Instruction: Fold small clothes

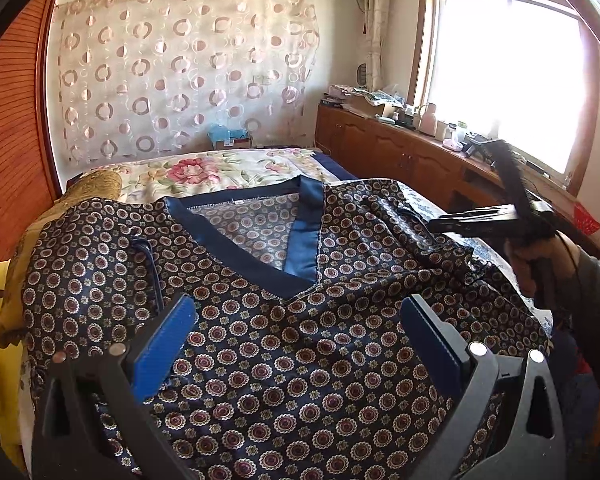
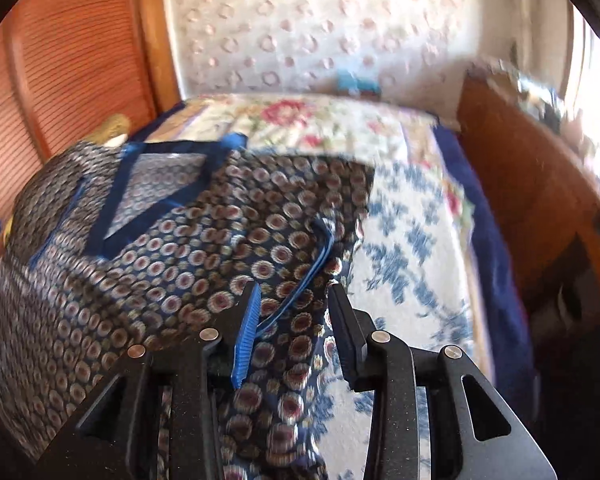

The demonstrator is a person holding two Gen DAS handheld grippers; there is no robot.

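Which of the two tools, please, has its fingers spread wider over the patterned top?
The left tool: its blue pads stand far apart above the top's chest, gripping nothing. The right tool's fingers sit much closer together, by the blue-piped sleeve edge.

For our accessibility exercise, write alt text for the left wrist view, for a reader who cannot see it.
A navy patterned top with a blue V-neck lies spread on a floral bedspread, with the left tool open just above its chest. At the right edge, the right tool reaches over the garment's shoulder; a bright window lies behind.
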